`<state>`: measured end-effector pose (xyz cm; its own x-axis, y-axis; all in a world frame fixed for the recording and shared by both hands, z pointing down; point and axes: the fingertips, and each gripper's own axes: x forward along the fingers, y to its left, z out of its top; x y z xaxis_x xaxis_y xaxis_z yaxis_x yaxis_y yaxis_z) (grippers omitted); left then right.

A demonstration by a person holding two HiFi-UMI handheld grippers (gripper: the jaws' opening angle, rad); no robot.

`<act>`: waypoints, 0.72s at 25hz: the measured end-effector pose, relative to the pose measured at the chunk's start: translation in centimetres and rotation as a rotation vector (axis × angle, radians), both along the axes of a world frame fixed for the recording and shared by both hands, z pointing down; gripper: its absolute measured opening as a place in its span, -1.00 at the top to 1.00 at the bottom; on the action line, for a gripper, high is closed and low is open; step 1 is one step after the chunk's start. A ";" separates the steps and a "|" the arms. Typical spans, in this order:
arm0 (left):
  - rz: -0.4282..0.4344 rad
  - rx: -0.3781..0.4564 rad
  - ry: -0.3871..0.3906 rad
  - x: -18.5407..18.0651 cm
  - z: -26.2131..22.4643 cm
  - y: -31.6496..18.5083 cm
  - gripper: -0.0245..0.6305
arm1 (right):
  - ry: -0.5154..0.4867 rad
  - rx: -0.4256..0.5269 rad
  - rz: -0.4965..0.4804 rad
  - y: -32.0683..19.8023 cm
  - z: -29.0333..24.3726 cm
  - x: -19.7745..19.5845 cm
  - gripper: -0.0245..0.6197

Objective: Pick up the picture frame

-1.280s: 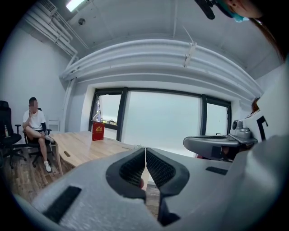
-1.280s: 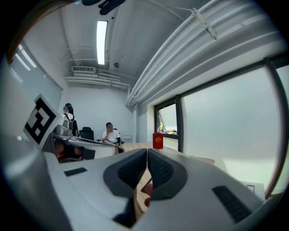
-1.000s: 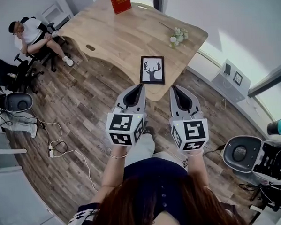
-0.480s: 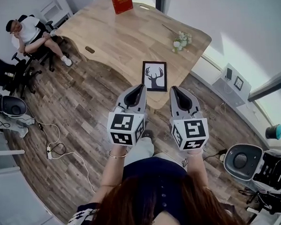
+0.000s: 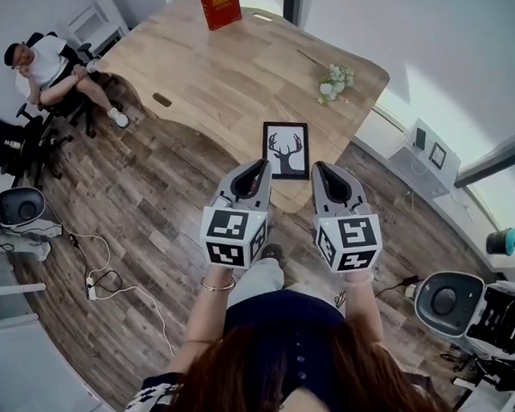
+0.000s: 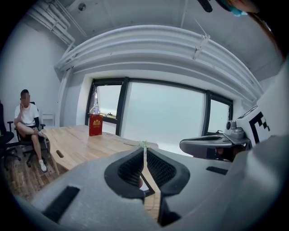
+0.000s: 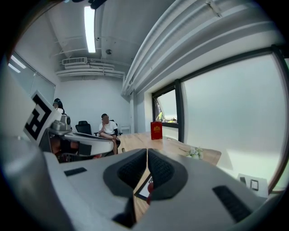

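The picture frame [image 5: 286, 150], black-edged with a deer silhouette on white, lies flat on the wooden table [image 5: 225, 82] close to its near edge. My left gripper [image 5: 261, 166] is shut and empty, its tip just short of the frame's near left corner. My right gripper [image 5: 319, 167] is shut too, holding nothing, just off the frame's near right corner. In the left gripper view the closed left gripper [image 6: 144, 146] hides most of the frame [image 6: 147, 189]. In the right gripper view a corner of the frame [image 7: 142, 190] shows beneath the closed right gripper [image 7: 147, 150].
A red box [image 5: 218, 5] stands at the table's far end and a small bunch of flowers [image 5: 333, 81] lies to the right. A seated person [image 5: 48, 70] and office chairs are at the left. Cables [image 5: 102, 278] lie on the wood floor; a round grey bin [image 5: 443, 301] stands at the right.
Both grippers have moved forward towards the table, side by side, and their tips now sit nearly at the frame's near edge. Both stay shut.
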<state>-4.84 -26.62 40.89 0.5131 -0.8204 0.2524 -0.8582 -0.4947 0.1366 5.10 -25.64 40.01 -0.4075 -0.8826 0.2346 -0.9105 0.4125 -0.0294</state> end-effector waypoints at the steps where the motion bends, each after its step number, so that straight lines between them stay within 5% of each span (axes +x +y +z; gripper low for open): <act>1: 0.004 -0.005 0.000 -0.1 0.2 -0.4 0.83 | 0.005 -0.004 0.000 -0.4 0.2 -0.1 0.84; 18: 0.044 -0.118 0.008 -0.4 6.0 -5.7 0.83 | 0.077 -0.109 -0.008 -5.8 5.6 -0.4 0.84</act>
